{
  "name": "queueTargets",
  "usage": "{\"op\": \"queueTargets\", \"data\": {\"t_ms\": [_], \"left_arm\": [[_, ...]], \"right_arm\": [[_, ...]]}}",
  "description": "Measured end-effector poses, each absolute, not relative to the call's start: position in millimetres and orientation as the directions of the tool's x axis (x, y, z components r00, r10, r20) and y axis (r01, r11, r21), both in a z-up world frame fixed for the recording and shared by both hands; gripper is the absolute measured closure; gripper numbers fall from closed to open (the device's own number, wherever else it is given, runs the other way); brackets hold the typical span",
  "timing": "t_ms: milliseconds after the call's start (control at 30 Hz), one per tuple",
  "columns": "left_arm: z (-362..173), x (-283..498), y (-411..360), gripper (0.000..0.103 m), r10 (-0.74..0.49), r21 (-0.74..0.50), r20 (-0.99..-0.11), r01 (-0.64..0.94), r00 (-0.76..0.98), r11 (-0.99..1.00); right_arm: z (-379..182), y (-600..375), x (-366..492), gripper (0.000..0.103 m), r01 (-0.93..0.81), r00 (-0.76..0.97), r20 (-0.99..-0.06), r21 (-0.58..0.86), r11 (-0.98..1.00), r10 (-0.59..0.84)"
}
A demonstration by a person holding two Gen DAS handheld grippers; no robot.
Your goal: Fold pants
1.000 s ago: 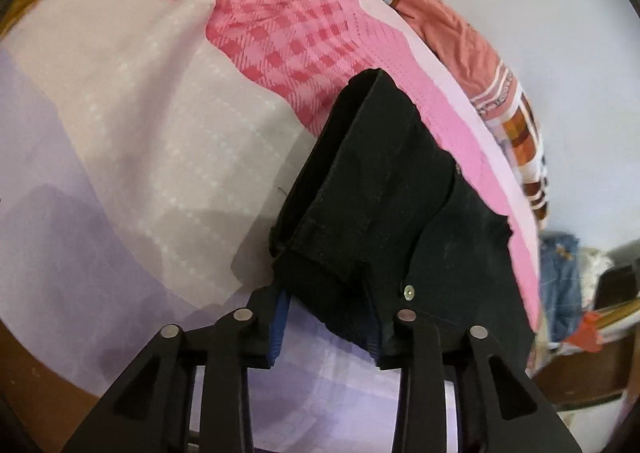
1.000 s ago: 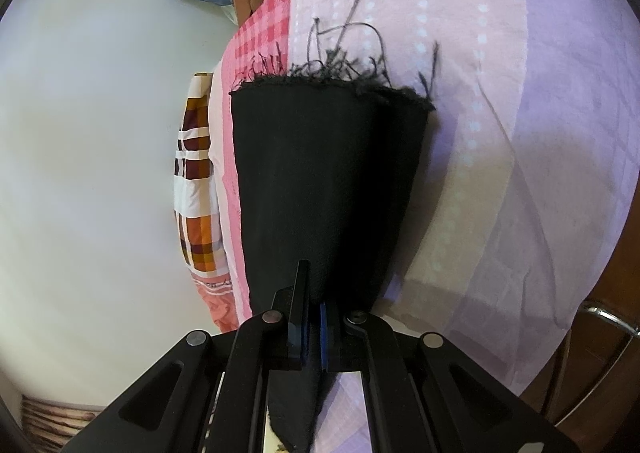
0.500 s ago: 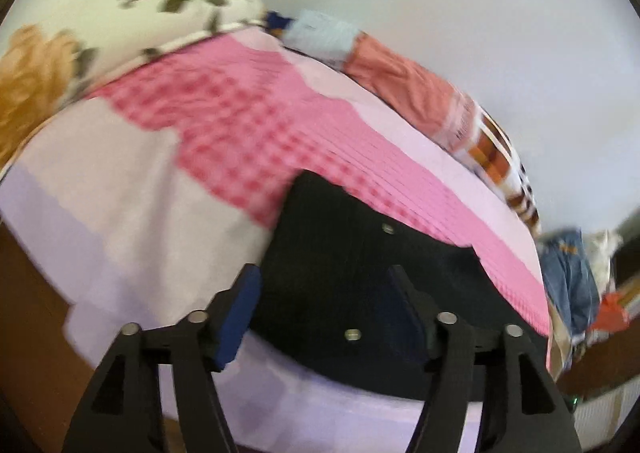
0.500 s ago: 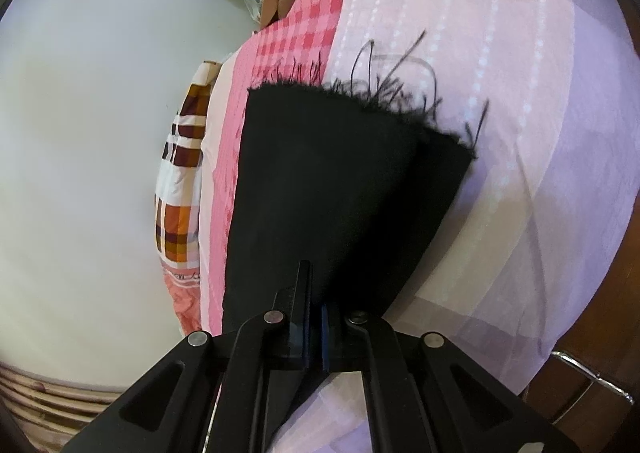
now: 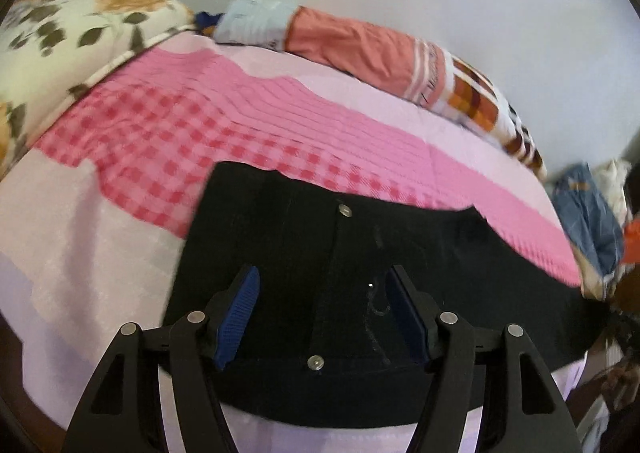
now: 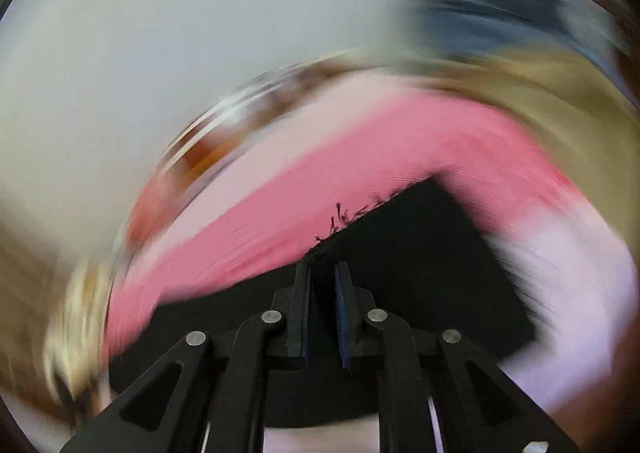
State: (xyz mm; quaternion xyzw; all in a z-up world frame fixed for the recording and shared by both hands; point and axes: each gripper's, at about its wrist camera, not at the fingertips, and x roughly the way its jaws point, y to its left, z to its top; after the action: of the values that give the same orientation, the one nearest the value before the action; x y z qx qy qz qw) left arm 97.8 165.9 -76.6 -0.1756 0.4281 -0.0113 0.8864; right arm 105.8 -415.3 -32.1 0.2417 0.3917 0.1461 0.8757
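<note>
Left wrist: left gripper (image 5: 322, 311) agape, empty, above pants (image 5: 360, 253); bedsheet (image 5: 100, 253) bare leftward | right gripper (image 6: 323, 309) opening over frayed hem (image 6: 348, 215)

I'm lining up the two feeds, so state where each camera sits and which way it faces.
Left wrist: on the left gripper, angled down at the waist of the black pants on the pink bedsheet; its open fingers show.
Right wrist: on the right gripper, blurred, at the frayed hem; jaws opening.
Shared: pants, bedsheet.
</note>
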Motion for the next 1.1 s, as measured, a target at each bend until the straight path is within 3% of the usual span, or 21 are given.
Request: {"op": "queueTargets", "data": {"t_ms": [33, 67, 200, 433, 567, 600, 633, 733, 867, 1000, 1100], "left_arm": [[-76, 95, 170, 0.037, -0.173, -0.34, -0.752, -0.15, 0.636, 0.928], [-76, 92, 175, 0.037, -0.177, -0.36, -0.75, -0.17, 0.637, 0.917], [-80, 78, 189, 0.037, -0.169, -0.403, -0.754, -0.244, 0.634, 0.882], [-82, 54, 215, 0.036, -0.093, -0.372, -0.796, -0.362, 0.599, 0.855], [-90, 50, 231, 0.035, -0.083, -0.385, -0.815, -0.429, 0.574, 0.817], [-93, 49, 234, 0.035, -0.086, -0.389, -0.821, -0.441, 0.565, 0.809], [-97, 50, 237, 0.035, -0.091, -0.393, -0.827, -0.456, 0.554, 0.799], [-104, 52, 239, 0.035, -0.081, -0.374, -0.847, -0.481, 0.525, 0.793], [-106, 58, 238, 0.035, -0.056, -0.345, -0.859, -0.495, 0.508, 0.797], [-107, 68, 235, 0.033, -0.047, -0.343, -0.855, -0.494, 0.517, 0.799], [-112, 79, 229, 0.031, -0.053, -0.331, -0.862, -0.48, 0.504, 0.812]], "right_arm": [[-27, -379, 127, 0.056, -0.178, 0.601, -0.606, 0.534, 0.827, 0.521], [-27, -341, 150, 0.048, -0.285, 0.539, -0.598, 0.533, 0.797, 0.593], [-47, -232, 218, 0.045, -0.522, 0.321, -0.658, 0.477, 0.707, 0.681], [-76, -144, 286, 0.05, -0.672, 0.112, -0.716, 0.456, 0.584, 0.689], [-103, -113, 295, 0.055, -0.703, 0.038, -0.78, 0.423, 0.572, 0.624], [-107, -113, 296, 0.063, -0.706, 0.036, -0.789, 0.414, 0.575, 0.613], [-110, -109, 298, 0.081, -0.712, 0.04, -0.796, 0.402, 0.576, 0.604], [-106, -105, 294, 0.092, -0.726, 0.072, -0.781, 0.385, 0.569, 0.621], [-98, -116, 293, 0.096, -0.688, 0.151, -0.747, 0.39, 0.612, 0.647], [-115, -130, 317, 0.097, -0.581, 0.173, -0.698, 0.497, 0.644, 0.695], [-122, -130, 310, 0.097, -0.588, 0.208, -0.691, 0.477, 0.653, 0.692]]}}
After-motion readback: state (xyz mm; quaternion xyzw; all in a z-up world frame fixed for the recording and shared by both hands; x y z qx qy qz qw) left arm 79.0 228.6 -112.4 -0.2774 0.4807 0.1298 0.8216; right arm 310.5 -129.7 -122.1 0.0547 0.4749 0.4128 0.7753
